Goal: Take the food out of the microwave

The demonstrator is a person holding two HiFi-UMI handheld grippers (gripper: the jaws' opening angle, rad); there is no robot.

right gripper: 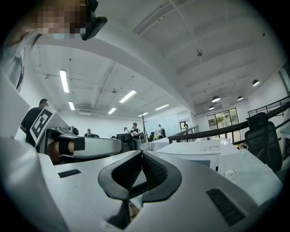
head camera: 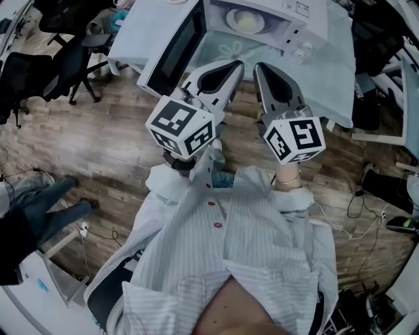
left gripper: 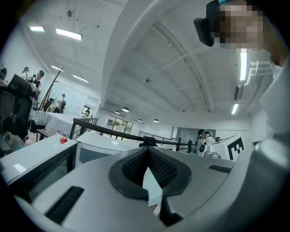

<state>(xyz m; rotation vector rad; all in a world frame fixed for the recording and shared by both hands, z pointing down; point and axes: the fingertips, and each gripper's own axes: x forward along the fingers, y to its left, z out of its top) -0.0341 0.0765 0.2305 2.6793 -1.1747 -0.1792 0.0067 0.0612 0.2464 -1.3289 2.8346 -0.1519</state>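
Striped shirt (head camera: 262,262) fills the foreground. Beyond it, left claw (head camera: 230,70) and right claw (head camera: 264,73) are both closed and empty, pointing at the microwave (head camera: 288,16) on the table (head camera: 327,72). Its door (head camera: 173,49) hangs open, likely for reaching the plated food (head camera: 245,21) inside.

I see a black office chair (head camera: 69,57) on the wooden floor (head camera: 98,157), with cables (head camera: 353,209) lying at right.

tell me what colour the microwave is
White microwave, with a dark window in its open door. The head view shows it best.
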